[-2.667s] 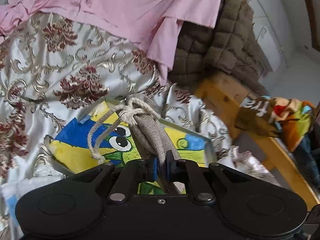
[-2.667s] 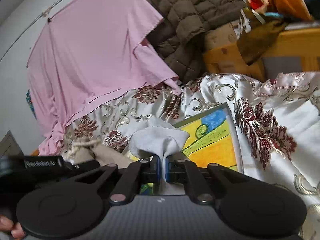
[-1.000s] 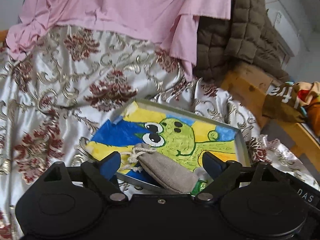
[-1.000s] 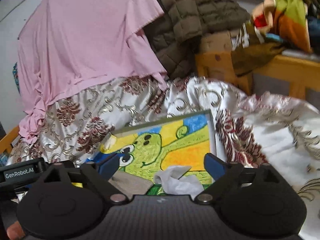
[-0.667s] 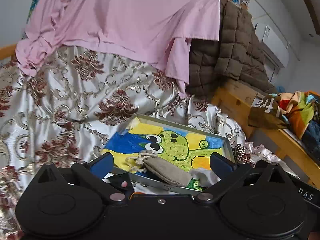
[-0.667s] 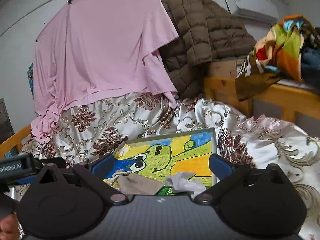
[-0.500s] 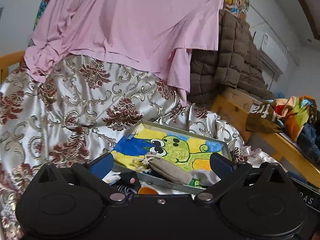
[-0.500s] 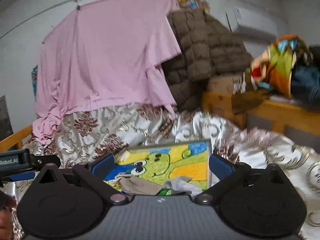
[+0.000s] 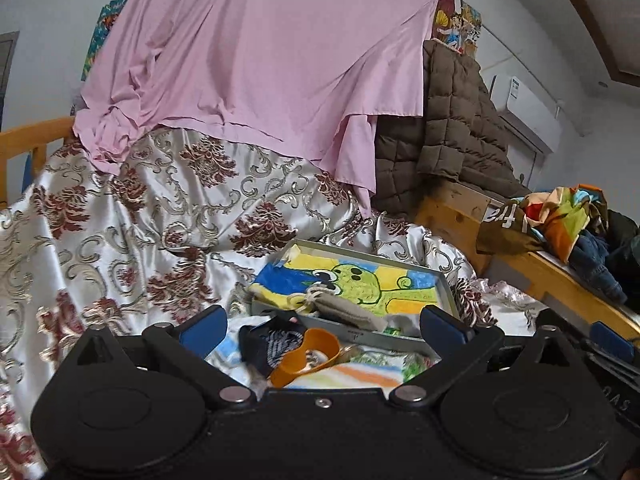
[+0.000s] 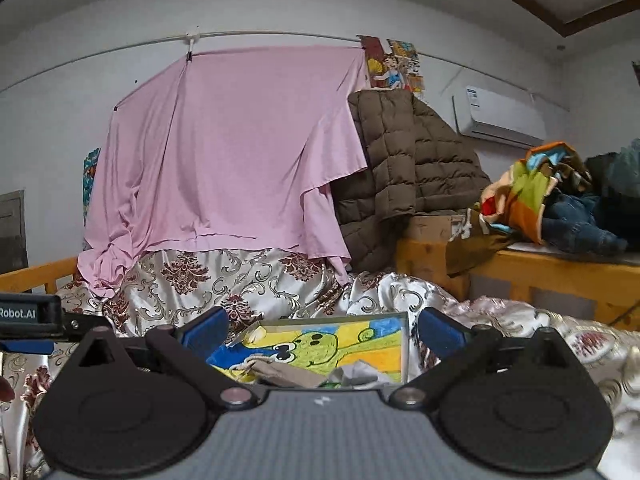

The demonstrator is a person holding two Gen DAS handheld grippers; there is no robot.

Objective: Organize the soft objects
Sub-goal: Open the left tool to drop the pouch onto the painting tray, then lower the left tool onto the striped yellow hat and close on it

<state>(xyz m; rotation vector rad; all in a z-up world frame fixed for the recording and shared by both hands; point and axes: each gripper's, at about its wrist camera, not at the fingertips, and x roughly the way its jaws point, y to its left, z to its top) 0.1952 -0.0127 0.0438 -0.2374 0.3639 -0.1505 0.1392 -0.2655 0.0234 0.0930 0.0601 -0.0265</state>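
A grey drawstring pouch lies in a shallow tray lined with a green cartoon-frog picture, on the patterned bedspread. A light grey cloth lies beside the pouch in the tray. My left gripper is open and empty, held back and above the tray's near edge. My right gripper is open and empty too, pulled back from the tray. A dark fabric item and an orange cup-like thing lie just in front of the tray.
A pink sheet hangs behind the bed, with a brown quilted jacket to its right. A wooden bed frame at the right carries a colourful pile of clothes. The silky floral bedspread covers the bed.
Both grippers let go of the pouch and the cloth, which now lie in the tray. Both have since drawn back and risen, so the tray looks smaller and lower.
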